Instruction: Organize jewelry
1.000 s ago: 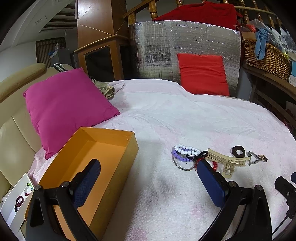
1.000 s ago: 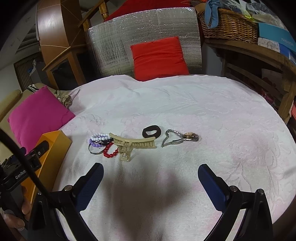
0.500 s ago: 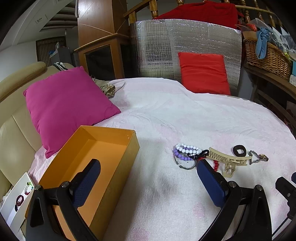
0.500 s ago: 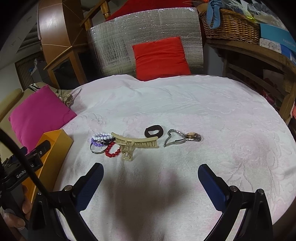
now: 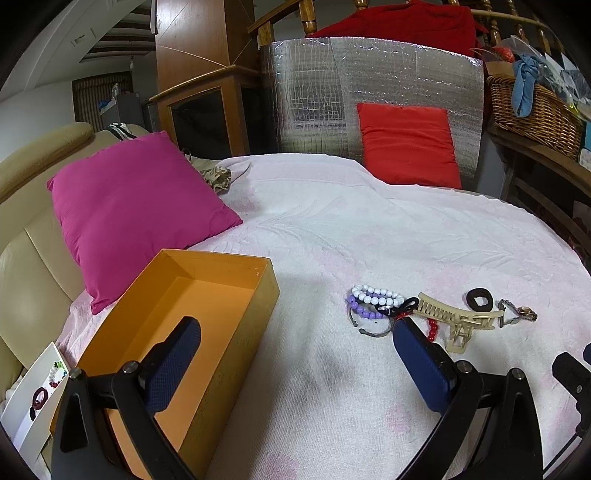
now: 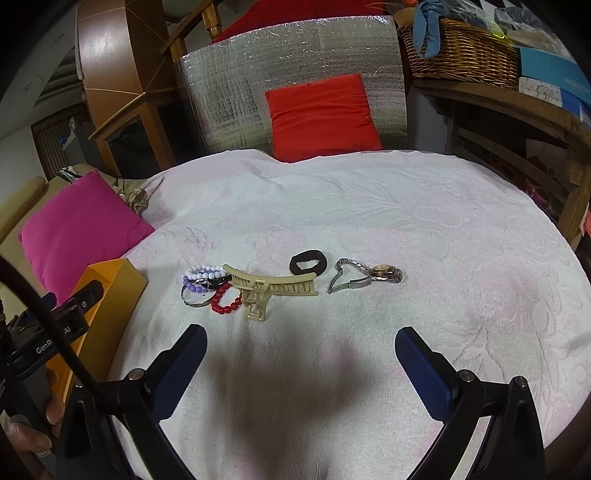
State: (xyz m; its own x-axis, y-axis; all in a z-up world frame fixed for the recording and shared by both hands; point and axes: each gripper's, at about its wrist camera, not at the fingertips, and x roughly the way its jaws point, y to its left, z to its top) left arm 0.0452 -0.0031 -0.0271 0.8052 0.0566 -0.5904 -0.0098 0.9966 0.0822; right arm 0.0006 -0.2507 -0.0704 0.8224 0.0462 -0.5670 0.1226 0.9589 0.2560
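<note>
Left gripper (image 5: 295,343) and right gripper (image 6: 301,349): spread wide, holding nothing. Open orange cardboard box (image 5: 271,284): well left of beige plastic hair claw (image 6: 273,286); bare white bedspread (image 6: 424,221) beyond.

This is a home, a lived-in room with a bed or wide couch at its middle. A pale pink embossed cover (image 6: 369,221) is spread over it, with a magenta pillow (image 5: 136,206) at one side and a red pillow (image 6: 321,114) leaning on a silver foil panel (image 5: 369,96) at the back. A cream leather sofa (image 5: 26,236) adjoins the pillow side. Behind stand a wooden cabinet (image 5: 207,114) and turned wooden railing posts (image 5: 308,22). A wooden shelf (image 6: 517,107) carries a wicker basket (image 6: 465,48) stuffed with cloth and boxes. Bracelets (image 6: 207,284), a hair claw (image 6: 273,288) and a watch (image 6: 384,273) lie loose on the cover.
</note>
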